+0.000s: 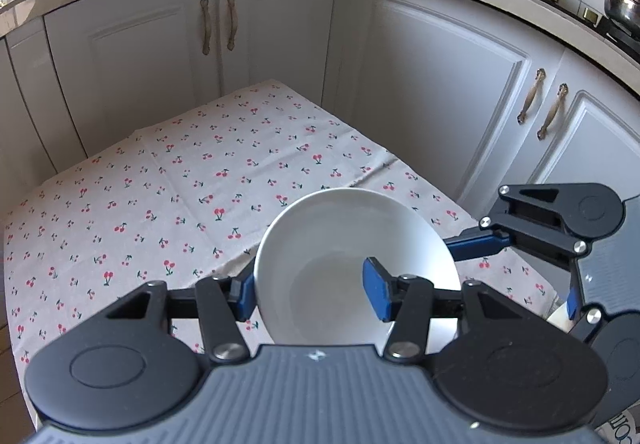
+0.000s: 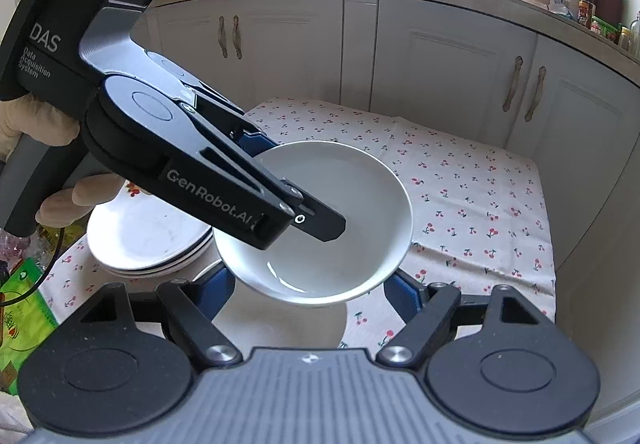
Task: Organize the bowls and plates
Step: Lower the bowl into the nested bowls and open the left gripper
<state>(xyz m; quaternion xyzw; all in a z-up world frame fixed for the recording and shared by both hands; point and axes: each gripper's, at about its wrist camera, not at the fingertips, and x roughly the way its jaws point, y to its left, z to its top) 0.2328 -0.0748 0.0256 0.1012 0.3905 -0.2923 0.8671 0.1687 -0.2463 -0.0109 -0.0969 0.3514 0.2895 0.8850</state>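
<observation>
A plain white bowl (image 1: pixel 332 244) (image 2: pixel 344 204) hangs tilted over the front of the cherry-print tablecloth (image 1: pixel 160 204). My left gripper (image 1: pixel 311 294) (image 2: pixel 292 184) is shut on its wall. One blue pad sits outside the rim and the other finger lies inside the bowl. My right gripper (image 2: pixel 310 290) stands wide under the bowl, with a blue pad against the lower wall on each side. In the left wrist view its far finger (image 1: pixel 476 246) runs in behind the bowl's right rim, and its near fingertip is hidden.
A stack of white plates (image 2: pixel 140 240) sits on the cloth to the left. Another white dish (image 2: pixel 280 328) lies beneath the bowl. A gloved hand (image 2: pixel 76 200) holds the left gripper. White cabinets (image 1: pixel 420 84) wrap around the table, and green packets (image 2: pixel 20 304) lie at lower left.
</observation>
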